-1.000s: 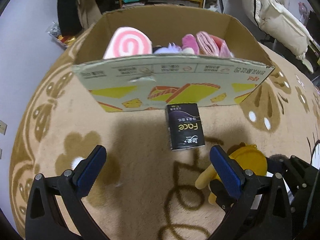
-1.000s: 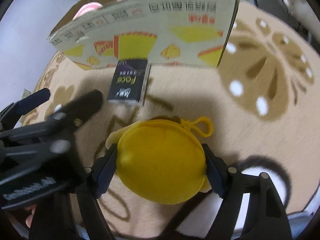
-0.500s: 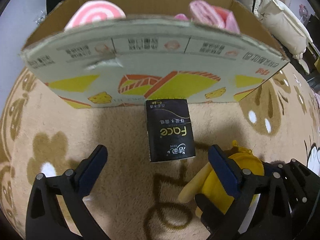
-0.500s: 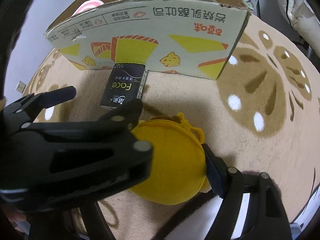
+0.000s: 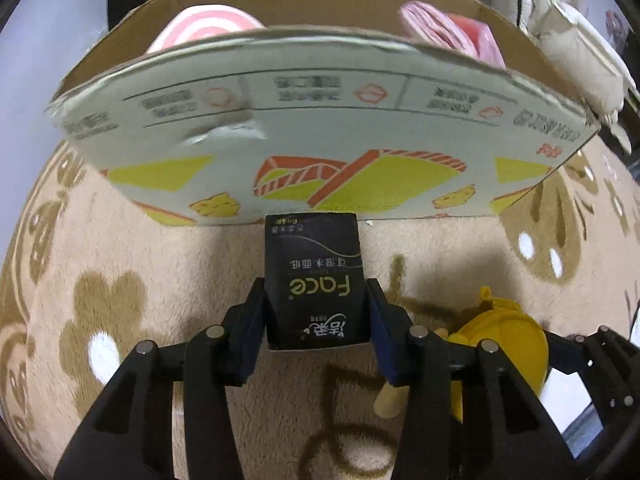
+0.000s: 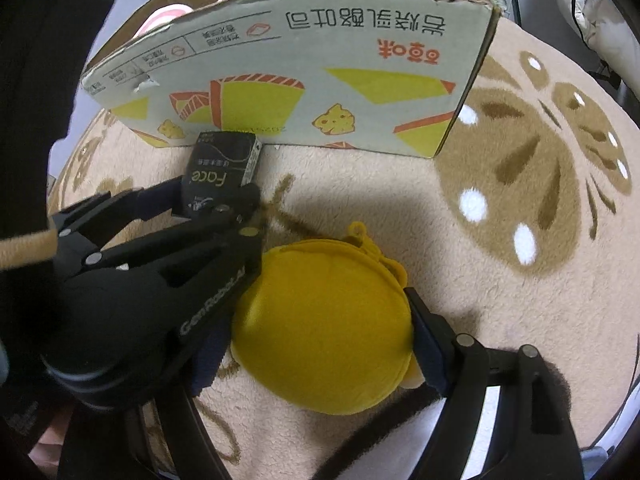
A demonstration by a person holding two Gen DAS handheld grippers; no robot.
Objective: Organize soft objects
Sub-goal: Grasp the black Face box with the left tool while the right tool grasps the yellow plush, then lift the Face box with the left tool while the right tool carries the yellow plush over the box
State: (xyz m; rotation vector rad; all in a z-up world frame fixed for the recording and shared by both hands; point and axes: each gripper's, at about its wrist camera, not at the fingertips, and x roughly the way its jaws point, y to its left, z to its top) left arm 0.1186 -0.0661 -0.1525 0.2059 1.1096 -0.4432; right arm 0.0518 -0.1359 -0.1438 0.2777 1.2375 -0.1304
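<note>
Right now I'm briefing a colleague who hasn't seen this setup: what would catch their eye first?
Probably the round yellow plush pouch on the beige rug, held between the right tongs. Next, the black tissue pack lying against the cardboard box, with the left tongs closing around it. Pink soft items poke above the box rim.

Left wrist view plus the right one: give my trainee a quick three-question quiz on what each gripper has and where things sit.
1. True or false: the black tissue pack lies inside the cardboard box.
2. What sits between the right gripper fingers?
A. pink roll
B. yellow plush pouch
C. tissue pack
3. Fill in: the left gripper is closing on the ____.

Key: 1 false, it lies on the rug against the box's front; 2 B; 3 tissue pack.
</note>
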